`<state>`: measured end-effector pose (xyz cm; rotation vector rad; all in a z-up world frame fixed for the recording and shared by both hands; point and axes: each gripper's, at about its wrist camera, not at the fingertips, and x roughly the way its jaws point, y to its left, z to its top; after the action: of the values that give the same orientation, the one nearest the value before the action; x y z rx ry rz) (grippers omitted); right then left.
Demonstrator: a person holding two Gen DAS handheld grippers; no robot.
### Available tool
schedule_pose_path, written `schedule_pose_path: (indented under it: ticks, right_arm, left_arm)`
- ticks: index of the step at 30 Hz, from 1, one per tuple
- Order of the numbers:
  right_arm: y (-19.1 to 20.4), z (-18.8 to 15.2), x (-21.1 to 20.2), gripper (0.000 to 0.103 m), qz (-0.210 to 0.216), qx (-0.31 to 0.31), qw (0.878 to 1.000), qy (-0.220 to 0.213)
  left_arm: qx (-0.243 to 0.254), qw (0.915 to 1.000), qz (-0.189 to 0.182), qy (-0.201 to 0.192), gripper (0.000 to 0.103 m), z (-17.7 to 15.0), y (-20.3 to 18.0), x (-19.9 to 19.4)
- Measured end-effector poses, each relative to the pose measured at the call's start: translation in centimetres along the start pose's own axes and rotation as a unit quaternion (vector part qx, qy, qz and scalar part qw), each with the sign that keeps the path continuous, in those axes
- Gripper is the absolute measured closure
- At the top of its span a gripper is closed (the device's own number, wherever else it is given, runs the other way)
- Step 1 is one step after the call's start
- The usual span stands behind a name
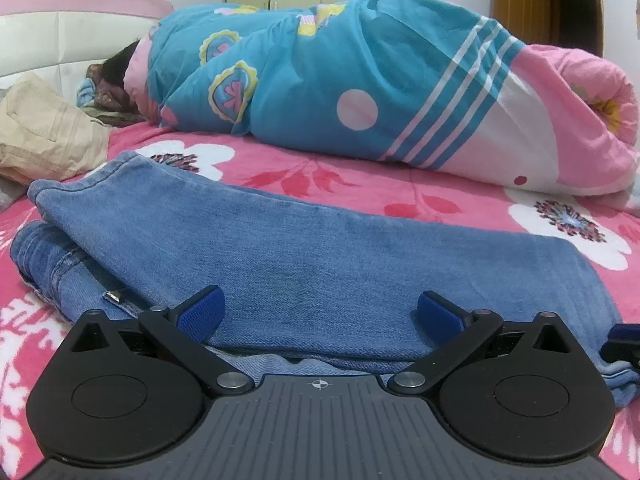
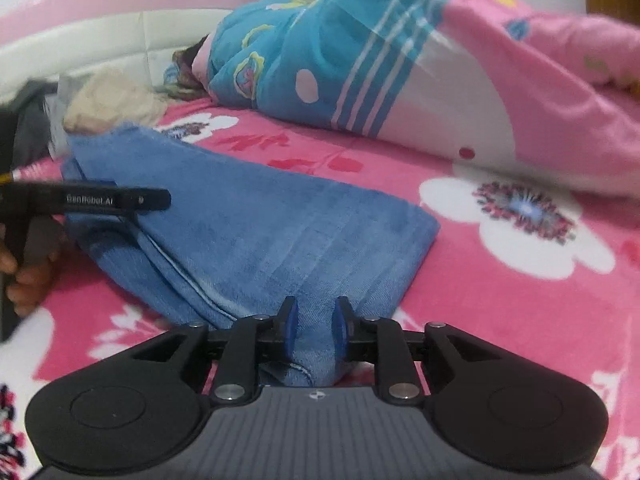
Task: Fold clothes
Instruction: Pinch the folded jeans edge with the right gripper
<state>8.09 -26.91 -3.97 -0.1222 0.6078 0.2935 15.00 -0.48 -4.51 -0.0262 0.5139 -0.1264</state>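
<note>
Blue jeans [image 1: 300, 248] lie folded on the pink floral bedspread [image 1: 360, 184]. My left gripper [image 1: 320, 300] hovers low over the near edge of the jeans. Its jaws are wide open and the pads hold nothing. In the right wrist view the jeans [image 2: 260, 220] stretch away to the left. My right gripper [image 2: 315, 312] stands narrow, with the near corner of the denim filling the gap between its blue pads. The left gripper's black finger [image 2: 120, 200] rests at the jeans' left side, held by a person's hand [image 2: 24, 276].
A rolled blue and pink quilt [image 1: 360, 80] lies across the back of the bed. A beige garment [image 1: 44, 136] sits at the far left by the white headboard [image 1: 60, 48]. Bare bedspread [image 2: 520, 260] spreads to the right of the jeans.
</note>
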Motion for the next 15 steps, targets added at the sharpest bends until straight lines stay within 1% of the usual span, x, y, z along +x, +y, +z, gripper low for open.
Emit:
schedule_pose_path:
  ticks: [3,11,15]
  right_arm:
    - [0.15,-0.26,0.01,0.075,-0.01,-0.006,1.0,-0.001]
    - [0.21,-0.63,-0.08,0.075,-0.014,-0.004,1.0,-0.011]
    - [-0.51,-0.7,-0.01,0.074,-0.002,0.014,1.0,-0.013]
  left_arm:
    - [0.003,1.0,0.002,0.002,0.0,0.04,-0.12,0.06]
    - [0.003,1.0,0.002,0.002,0.0,0.06,-0.04,-0.13]
    - [0.0,1.0,-0.001,-0.005,0.0,0.09,0.11,-0.61]
